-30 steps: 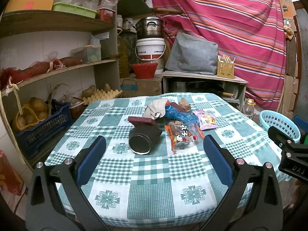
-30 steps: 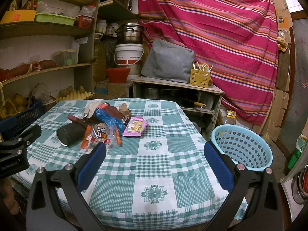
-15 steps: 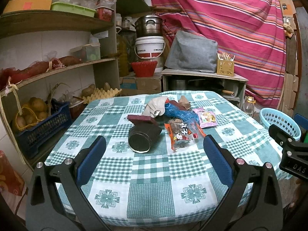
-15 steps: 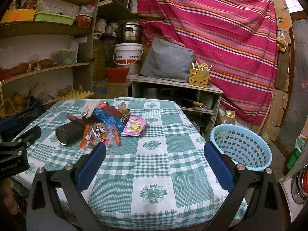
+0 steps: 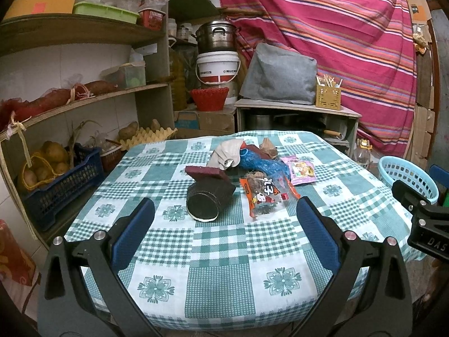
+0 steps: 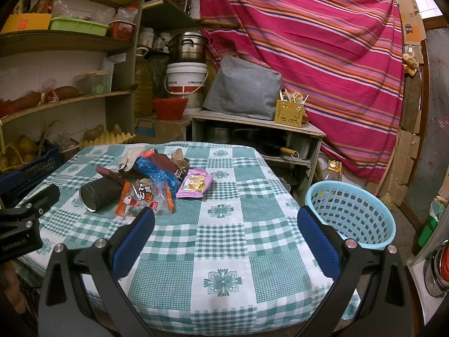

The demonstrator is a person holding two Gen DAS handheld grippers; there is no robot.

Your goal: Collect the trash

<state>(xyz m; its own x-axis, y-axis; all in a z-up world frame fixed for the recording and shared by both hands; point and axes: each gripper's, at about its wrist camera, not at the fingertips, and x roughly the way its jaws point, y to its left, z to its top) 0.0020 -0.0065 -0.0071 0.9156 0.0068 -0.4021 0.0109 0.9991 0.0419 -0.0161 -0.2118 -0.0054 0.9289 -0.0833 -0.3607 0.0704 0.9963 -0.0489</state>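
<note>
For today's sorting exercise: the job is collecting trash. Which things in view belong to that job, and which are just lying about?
Belong to the job:
orange snack wrapper
pink snack packet
blue plastic bag
black cylindrical can
light blue basket
left tool and right tool, both open

Just lying about:
steel pot
white bucket
yellow utensil holder
egg tray

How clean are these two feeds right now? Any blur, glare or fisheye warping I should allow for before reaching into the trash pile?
Left wrist view: sharp, evenly lit, no glare; shelves bow at the rim; open left gripper frames the black can. Right wrist view: equally sharp; blown-out window patch top right; blue basket clear; dark corners.
</note>
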